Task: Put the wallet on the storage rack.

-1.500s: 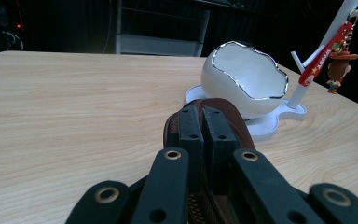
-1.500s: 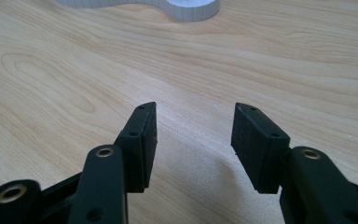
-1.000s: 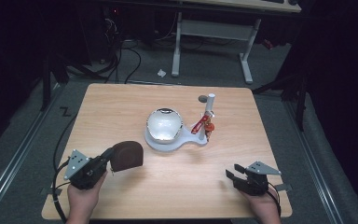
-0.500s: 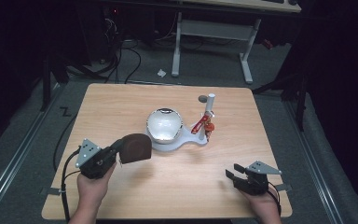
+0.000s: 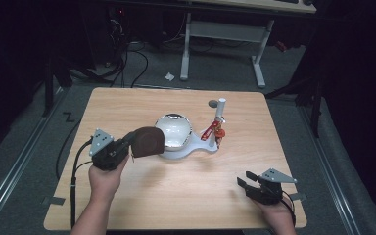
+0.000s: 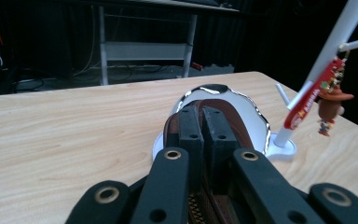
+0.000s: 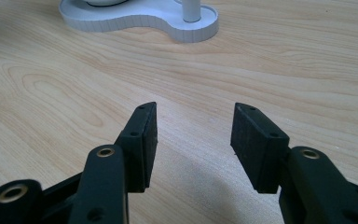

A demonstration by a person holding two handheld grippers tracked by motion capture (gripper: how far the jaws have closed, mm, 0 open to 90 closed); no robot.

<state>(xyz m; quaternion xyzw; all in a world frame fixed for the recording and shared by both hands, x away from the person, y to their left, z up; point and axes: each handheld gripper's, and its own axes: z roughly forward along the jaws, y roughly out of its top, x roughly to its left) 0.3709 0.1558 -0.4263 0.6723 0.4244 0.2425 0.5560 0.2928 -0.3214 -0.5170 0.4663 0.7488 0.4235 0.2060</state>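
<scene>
Brown leather pouch [image 5: 147,142], soft, light and floppy, hangs clamped by its zip edge in the shut left gripper [image 5: 127,145], just beside the white stand [image 5: 186,147] mid-table [image 5: 127,103]. Right gripper [image 5: 248,185] waits open and empty near the front right corner.

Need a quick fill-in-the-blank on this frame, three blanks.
1. The left gripper is shut on a brown ____.
2. The right gripper has its jaws ____.
3. A red keychain hangs from the white stand's ____.

Missing words: pouch; open; post
</scene>
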